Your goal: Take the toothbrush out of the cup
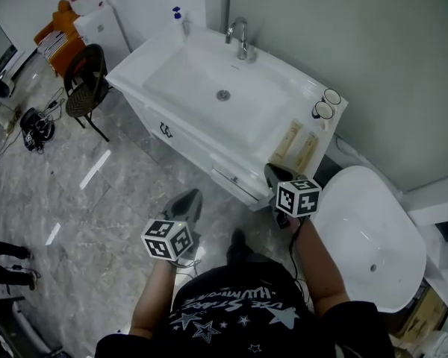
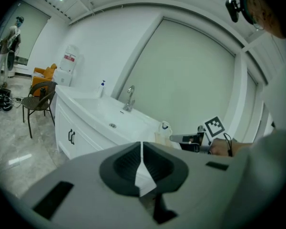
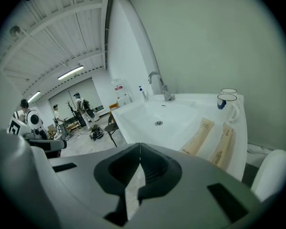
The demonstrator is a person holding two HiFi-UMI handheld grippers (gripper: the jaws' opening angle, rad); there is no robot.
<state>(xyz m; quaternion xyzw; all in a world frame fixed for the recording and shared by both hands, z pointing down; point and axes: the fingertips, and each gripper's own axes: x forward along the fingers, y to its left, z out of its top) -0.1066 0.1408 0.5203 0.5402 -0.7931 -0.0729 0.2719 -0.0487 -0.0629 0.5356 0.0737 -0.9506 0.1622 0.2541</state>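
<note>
The white sink (image 1: pixel 209 80) fills the middle. In front of it the left gripper (image 1: pixel 188 201) and right gripper (image 1: pixel 273 176) both hang with jaws pressed together, holding nothing. On its right end lie two tan packets (image 1: pixel 287 142), then two cups (image 1: pixel 322 110) (any toothbrush inside is too small to make out)
</note>
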